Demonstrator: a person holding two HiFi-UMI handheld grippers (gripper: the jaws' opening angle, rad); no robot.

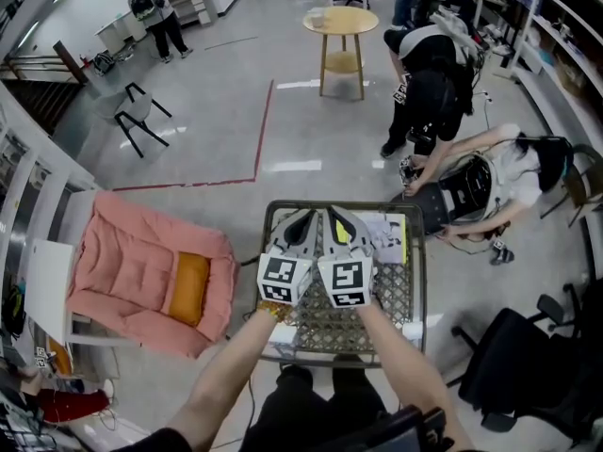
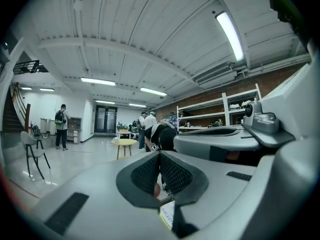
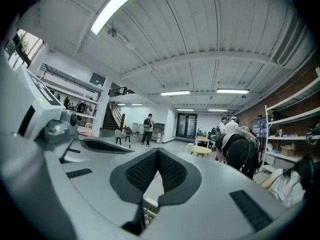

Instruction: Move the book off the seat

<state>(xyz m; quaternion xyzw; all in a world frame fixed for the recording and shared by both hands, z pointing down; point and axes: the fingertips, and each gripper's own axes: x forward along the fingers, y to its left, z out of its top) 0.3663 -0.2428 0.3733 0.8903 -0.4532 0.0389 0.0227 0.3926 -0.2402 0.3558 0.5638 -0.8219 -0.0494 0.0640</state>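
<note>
Where the head view begins at the left, a pink chair (image 1: pixel 141 271) with an orange pillow (image 1: pixel 188 288) stands on the floor (image 1: pixel 217 121), apart from the seat (image 1: pixel 400 295).

The seat is a wire-mesh surface in a metal frame, directly below the person's forearms.

Left gripper (image 1: pixel 300 226):
- It is held above the left half of the seat, pointing away from the person.
- Its marker cube (image 1: pixel 285 279) faces the camera.
- In the left gripper view, the fingers (image 2: pixel 145 174) are fully closed, tip against tip, with nothing between them.

Right gripper (image 1: pixel 344 224):
- It is held just beside the left gripper, parallel to it.
- In the right gripper view, the fingers (image 3: pixel 172 171) are likewise pressed together and grip nothing.

Book (image 1: pixel 388 236):
- It lies flat on the far right part of the seat.
- In the head view it appears just right of the right gripper's fingers.
- Its cover is white with a yellow strip along the right edge.
- Neither gripper has hold of it.
- A corner of it shows below the closed fingers in the left gripper view.

Beyond the seat, a round table (image 1: pixel 341 22) stands well apart on the floor. To the right, one person (image 1: pixel 429 73) bends forward and another (image 1: pixel 490 182) crouches low near the seat's far right corner. A black office chair (image 1: pixel 528 365) stands at the lower right.
</note>
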